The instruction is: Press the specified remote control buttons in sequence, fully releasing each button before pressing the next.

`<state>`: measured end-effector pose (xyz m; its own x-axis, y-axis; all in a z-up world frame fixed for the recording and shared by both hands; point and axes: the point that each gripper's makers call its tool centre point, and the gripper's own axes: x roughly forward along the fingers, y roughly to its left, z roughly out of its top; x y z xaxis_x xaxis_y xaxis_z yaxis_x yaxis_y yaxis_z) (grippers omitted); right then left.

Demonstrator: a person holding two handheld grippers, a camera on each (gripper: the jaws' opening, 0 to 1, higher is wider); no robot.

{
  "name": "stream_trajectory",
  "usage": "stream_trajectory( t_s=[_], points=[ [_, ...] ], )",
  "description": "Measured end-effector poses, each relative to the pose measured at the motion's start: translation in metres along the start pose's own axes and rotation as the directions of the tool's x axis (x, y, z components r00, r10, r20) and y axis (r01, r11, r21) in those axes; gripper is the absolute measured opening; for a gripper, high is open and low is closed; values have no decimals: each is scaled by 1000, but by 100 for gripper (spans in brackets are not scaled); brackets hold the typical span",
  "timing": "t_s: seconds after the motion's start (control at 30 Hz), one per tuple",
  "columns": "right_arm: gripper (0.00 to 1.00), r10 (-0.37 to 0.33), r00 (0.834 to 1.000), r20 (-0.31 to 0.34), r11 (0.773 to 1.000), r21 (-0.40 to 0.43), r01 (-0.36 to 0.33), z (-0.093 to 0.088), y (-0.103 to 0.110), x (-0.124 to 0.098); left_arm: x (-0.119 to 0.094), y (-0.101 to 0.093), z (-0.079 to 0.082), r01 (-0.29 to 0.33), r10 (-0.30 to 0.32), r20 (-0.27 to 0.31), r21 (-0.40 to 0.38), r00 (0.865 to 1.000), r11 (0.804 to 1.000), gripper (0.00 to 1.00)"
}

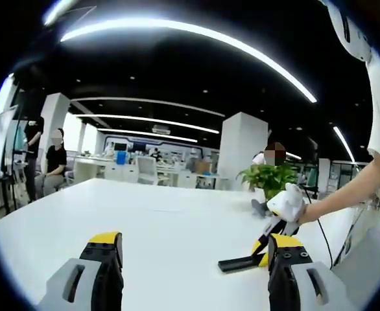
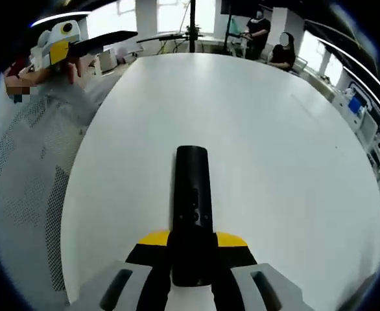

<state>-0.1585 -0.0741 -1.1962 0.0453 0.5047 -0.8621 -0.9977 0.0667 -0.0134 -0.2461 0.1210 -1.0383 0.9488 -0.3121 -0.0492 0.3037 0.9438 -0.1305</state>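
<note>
left claw (image 1: 195,259): jaws spread wide, nothing between | right claw (image 2: 191,249): jaws clamped on remote, held low

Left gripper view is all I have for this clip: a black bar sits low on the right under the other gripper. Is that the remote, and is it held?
Observer: Yes. The right gripper view shows the remote clamped between the right gripper fingers.
Operator: Which face is up?
Observer: The button face; its buttons sit near the remote's middle, towards that camera.
Operator: Is the left gripper touching it?
Observer: No. In the right gripper view, the left gripper is at the upper left, well apart from the remote.
</note>
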Motion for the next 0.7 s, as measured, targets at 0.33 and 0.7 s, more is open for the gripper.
stream_trajectory(
  t_s=[0.33,0.7],
  points=[
    [21,11,999,-30,1000,-5,-12,2,-23,2,0,2,-3,-8,9,-18,4,1000,1000,97],
    [21,17,998,-57,1000,-3,-17,2,-44,3,0,2,-5,-11,11,-32,-2,999,1000,96]
  ],
)
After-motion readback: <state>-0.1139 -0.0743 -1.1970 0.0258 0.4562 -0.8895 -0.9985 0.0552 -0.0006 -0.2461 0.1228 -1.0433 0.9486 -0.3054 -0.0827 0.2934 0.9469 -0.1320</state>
